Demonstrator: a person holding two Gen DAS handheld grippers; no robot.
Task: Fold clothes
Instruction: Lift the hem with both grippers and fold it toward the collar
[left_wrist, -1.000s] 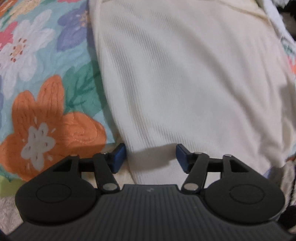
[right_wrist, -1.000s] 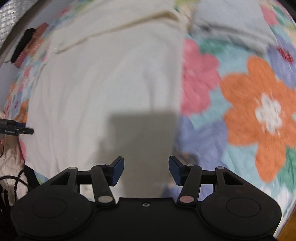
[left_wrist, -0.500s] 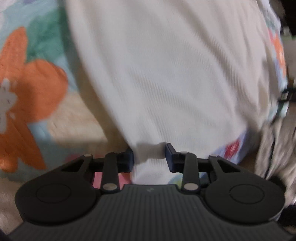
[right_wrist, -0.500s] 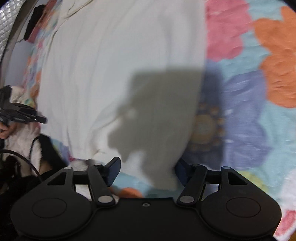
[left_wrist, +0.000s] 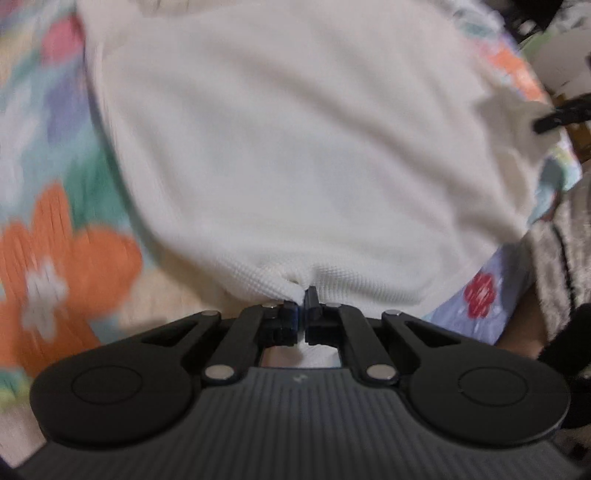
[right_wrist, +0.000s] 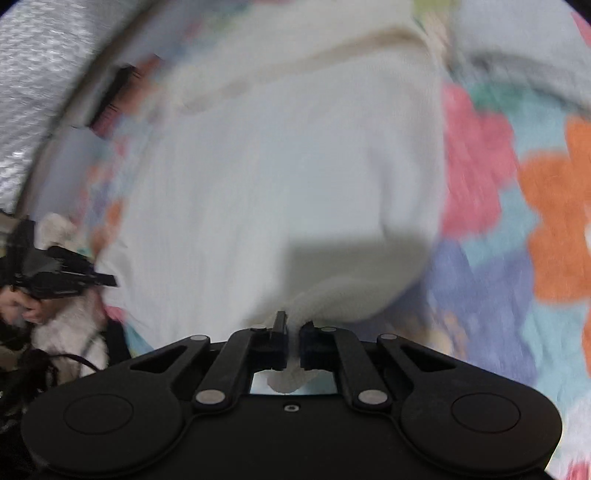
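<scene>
left gripper (left_wrist: 301, 295): black linkages, silver rivets, ribbed grey body | right gripper (right_wrist: 291, 326): black

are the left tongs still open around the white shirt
No, the left tongs are shut on the white shirt's bunched hem.

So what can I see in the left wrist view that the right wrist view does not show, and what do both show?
Only the left wrist view shows the left tool shut on the near hem of the white garment, and a small red flower printed at the bedspread's edge. Only the right wrist view shows the right tool shut on another part of the hem, a grey cloth at the far right, and a silvery surface at the far left. Both show the garment spread on the flowered bedspread.
</scene>
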